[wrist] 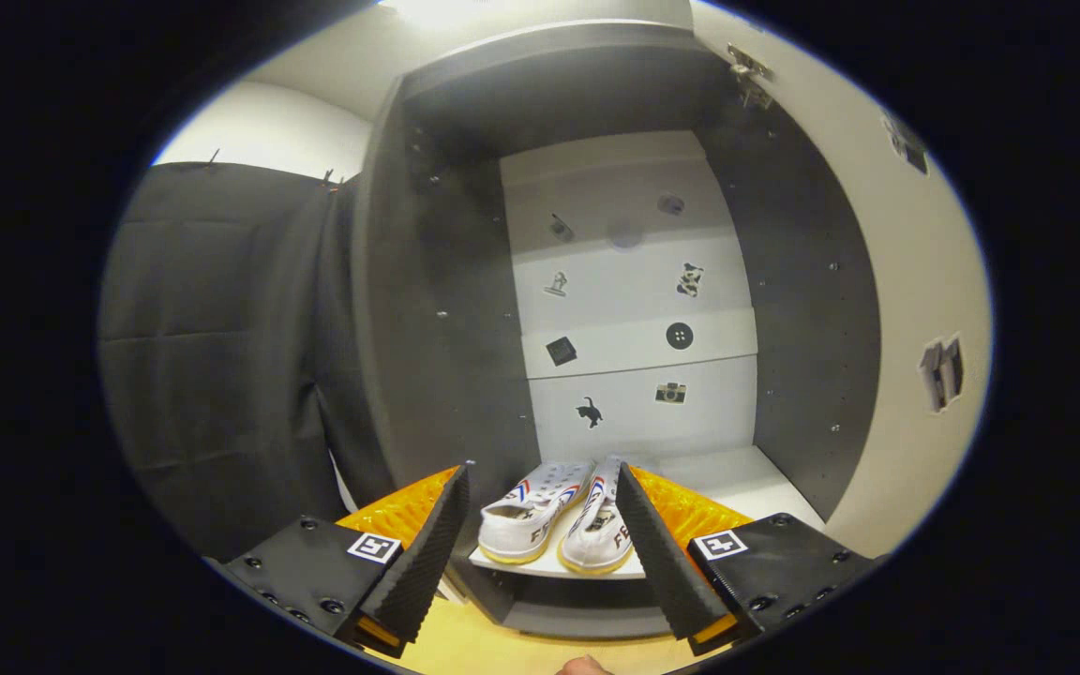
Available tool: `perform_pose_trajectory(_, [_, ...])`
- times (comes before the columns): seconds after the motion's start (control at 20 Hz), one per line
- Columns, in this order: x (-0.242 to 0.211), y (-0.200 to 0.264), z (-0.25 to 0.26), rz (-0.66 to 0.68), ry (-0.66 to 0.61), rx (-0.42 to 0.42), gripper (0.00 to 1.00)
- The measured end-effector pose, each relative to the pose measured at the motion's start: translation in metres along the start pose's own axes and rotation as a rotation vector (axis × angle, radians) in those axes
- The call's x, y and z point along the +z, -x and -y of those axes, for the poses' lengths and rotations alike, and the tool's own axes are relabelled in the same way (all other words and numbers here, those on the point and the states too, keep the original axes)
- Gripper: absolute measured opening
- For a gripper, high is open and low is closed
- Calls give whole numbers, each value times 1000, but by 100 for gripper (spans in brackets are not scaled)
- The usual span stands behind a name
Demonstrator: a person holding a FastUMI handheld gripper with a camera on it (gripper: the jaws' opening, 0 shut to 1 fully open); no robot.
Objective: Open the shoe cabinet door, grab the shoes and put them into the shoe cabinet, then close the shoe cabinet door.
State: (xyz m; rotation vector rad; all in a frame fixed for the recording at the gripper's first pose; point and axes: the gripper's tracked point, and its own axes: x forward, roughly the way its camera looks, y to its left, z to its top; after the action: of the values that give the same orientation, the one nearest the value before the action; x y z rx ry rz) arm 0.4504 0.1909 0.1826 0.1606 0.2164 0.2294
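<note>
The gripper [540,539] fingers are spread wide, empty. At 12 o'clock beyond them, a pair of white canvas shoes [554,525] sits on the dark shoe cabinet's [446,309] white shelf [737,483], its door [915,309] open at 2 o'clock.

white canvas-look shoes [554,525], rubbery yellowish soles; dark matt laminate shoe cabinet [446,309], smooth white shelf [737,478]; hand-held gripper [540,539] open, ribbed rough pads [427,553].

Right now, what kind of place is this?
Probably a staged home corner: an open shoe cabinet, white shoes on its shelf, black cloth beside it. The tool is open.
</note>
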Motion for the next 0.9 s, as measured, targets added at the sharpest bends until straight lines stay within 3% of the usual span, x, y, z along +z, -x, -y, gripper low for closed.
perform_pose_trajectory(0.45, [21,157,-34,49,11,82,98])
perform_pose_trajectory(0.75, [19,254,-25,53,-18,101,97])
perform_pose_trajectory(0.9, [23,300,-22,60,-32,159,97])
